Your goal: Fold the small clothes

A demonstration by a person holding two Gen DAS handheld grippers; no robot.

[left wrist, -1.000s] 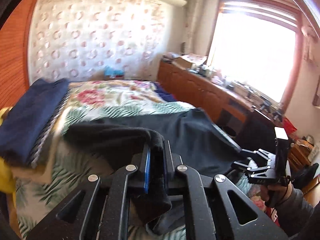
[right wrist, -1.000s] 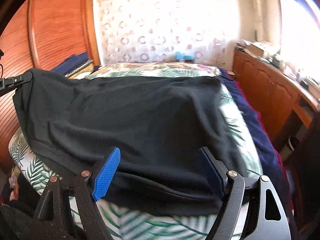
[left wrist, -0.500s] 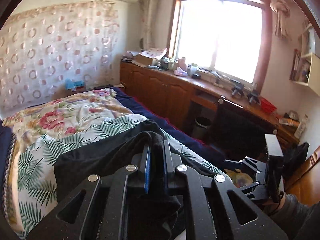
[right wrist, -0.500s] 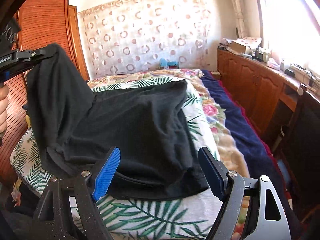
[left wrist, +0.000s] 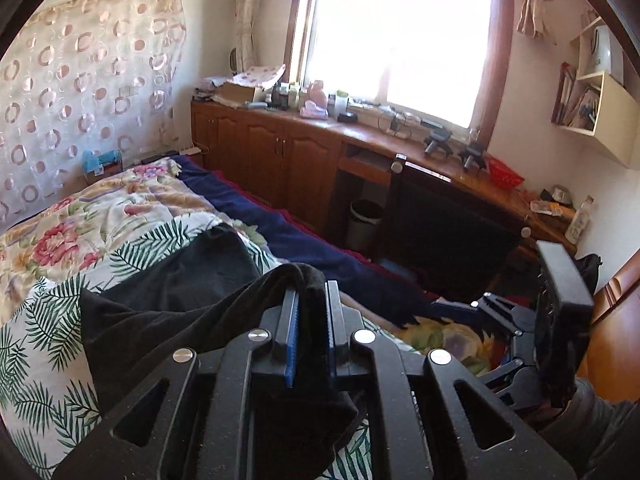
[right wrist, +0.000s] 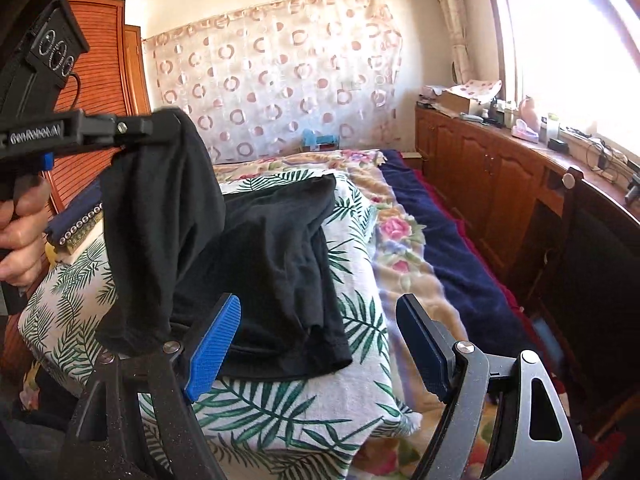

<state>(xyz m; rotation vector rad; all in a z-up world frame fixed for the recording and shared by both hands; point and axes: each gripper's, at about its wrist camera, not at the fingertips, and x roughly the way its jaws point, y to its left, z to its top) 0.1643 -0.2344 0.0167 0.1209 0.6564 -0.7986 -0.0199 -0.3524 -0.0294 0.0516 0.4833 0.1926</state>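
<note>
A black garment [right wrist: 260, 256] lies on the leaf-print bedspread [right wrist: 288, 412], one side lifted off it. My left gripper [left wrist: 312, 320] is shut on the garment's edge [left wrist: 184, 304]; in the right wrist view it [right wrist: 160, 128] holds that edge up high at the left, the cloth hanging in a fold. My right gripper [right wrist: 320, 344] is open and empty, low at the bed's near edge, its left blue pad [right wrist: 212, 352] just in front of the garment's hem. It shows at the lower right of the left wrist view [left wrist: 460, 312].
A floral quilt [left wrist: 100, 208] and a navy blanket [right wrist: 452, 256] cover the bed's far and right side. Folded dark clothes [right wrist: 76, 220] sit by the wooden wardrobe [right wrist: 100, 80] at left. A cluttered wooden cabinet and desk [left wrist: 360, 152] run under the window.
My left gripper has carried the garment's edge up and across toward the right, folding the cloth over itself. The right gripper stayed open and drew back a little.
</note>
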